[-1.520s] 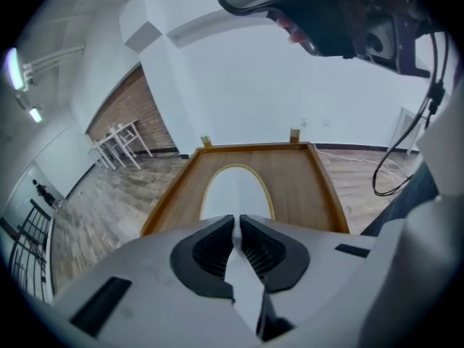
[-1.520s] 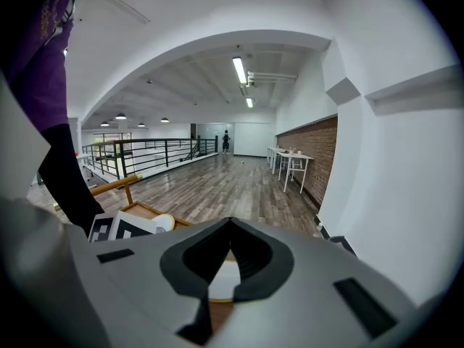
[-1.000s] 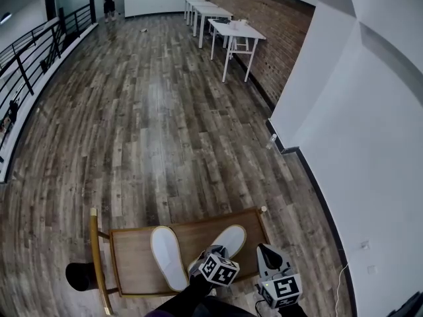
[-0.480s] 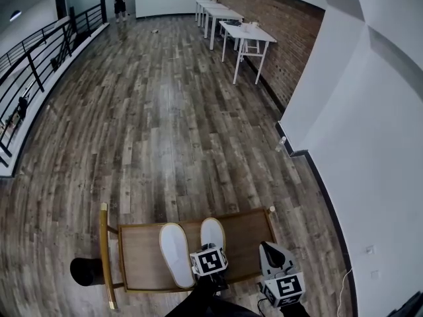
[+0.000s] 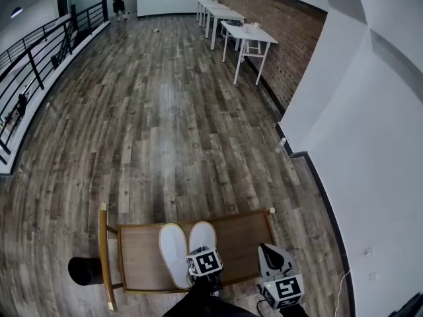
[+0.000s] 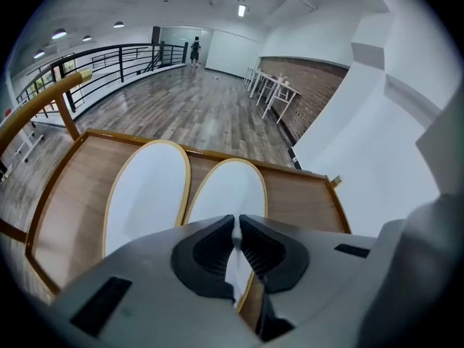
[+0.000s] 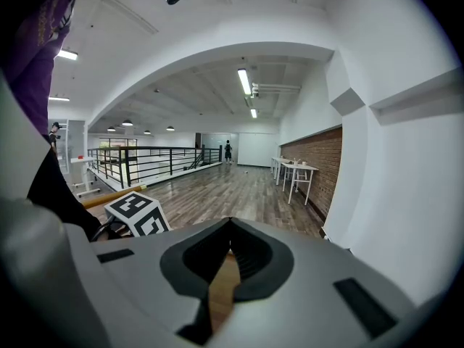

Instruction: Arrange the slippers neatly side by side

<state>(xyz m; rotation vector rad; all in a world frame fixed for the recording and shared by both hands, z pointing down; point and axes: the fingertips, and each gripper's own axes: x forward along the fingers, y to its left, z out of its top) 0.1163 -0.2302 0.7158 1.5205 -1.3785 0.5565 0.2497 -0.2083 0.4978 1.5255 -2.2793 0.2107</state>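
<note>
Two white slippers with tan rims lie soles up on a wooden chair seat (image 5: 246, 235). The left slipper (image 5: 172, 253) (image 6: 143, 193) and the right slipper (image 5: 202, 235) (image 6: 229, 191) lie parallel and close together, toes pointing away from me. My left gripper (image 5: 203, 261) (image 6: 236, 228) is shut on the heel edge of the right slipper; white material shows pinched between the jaws. My right gripper (image 5: 269, 256) (image 7: 230, 228) hovers off the seat's right front corner, shut with nothing in it.
The chair's curved wooden rail (image 5: 103, 249) runs along the seat's left side, with a black round object (image 5: 83, 270) on the floor beside it. A white wall (image 5: 370, 177) stands to the right. White tables (image 5: 248, 35) and a black railing (image 5: 33, 65) are far off.
My left gripper has swung the right slipper leftward, from slanting away toward the right to lying parallel beside the left slipper. The right gripper has stayed put.
</note>
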